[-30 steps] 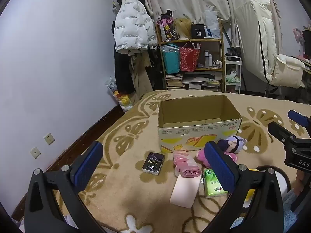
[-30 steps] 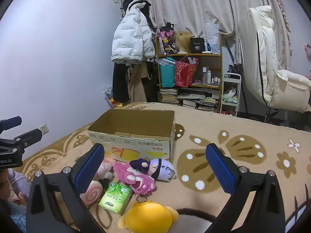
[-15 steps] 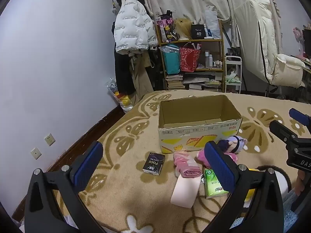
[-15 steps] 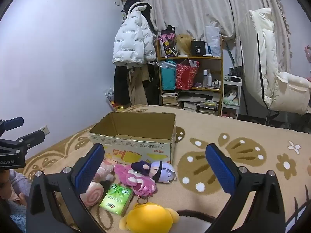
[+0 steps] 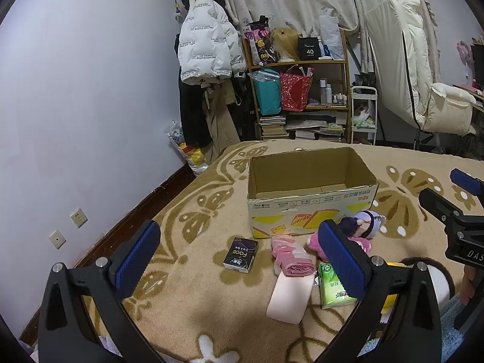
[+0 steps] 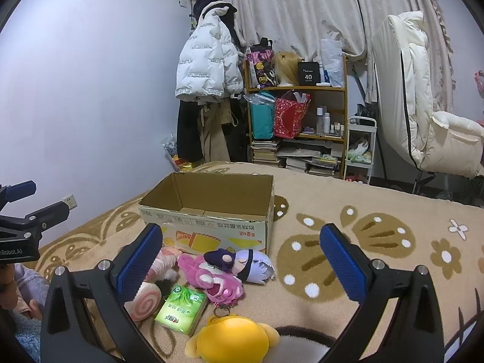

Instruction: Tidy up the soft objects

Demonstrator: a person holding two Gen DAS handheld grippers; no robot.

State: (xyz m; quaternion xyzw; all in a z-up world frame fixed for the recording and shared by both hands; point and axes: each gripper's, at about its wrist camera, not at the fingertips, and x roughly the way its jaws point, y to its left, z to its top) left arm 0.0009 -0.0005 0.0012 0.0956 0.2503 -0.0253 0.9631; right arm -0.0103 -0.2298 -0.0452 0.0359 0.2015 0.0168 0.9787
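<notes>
Cardboard box, brown, open-topped (image 6: pixel 208 211), empty on patterned beige blanket (image 6: pixel 348 211). Soft toys heaped before it: pink plush (image 6: pixel 211 278), purple-haired doll (image 6: pixel 251 264). Left tongs (image 5: pixel 239 264), right tongs (image 6: pixel 242 260): spread wide, holding nothing. Advice: pinch plush mid-body, lift clear over rim.

A plain pale lilac wall (image 5: pixel 90 96) fills the left of the frame, with two white wall sockets (image 5: pixel 79 217) seen at lower left. A white quilted puffer jacket (image 5: pixel 205 51) is hung at upper centre beside a wooden open shelf unit (image 5: pixel 302 96) stacked with bags and books. Cream patterned curtains (image 5: pixel 287 0) are drawn across the top. A cream padded reclining chair (image 5: pixel 423 90) is seen at right. A tan carpet with brown butterfly motifs (image 5: pixel 211 205) covers the lower frame.
</notes>
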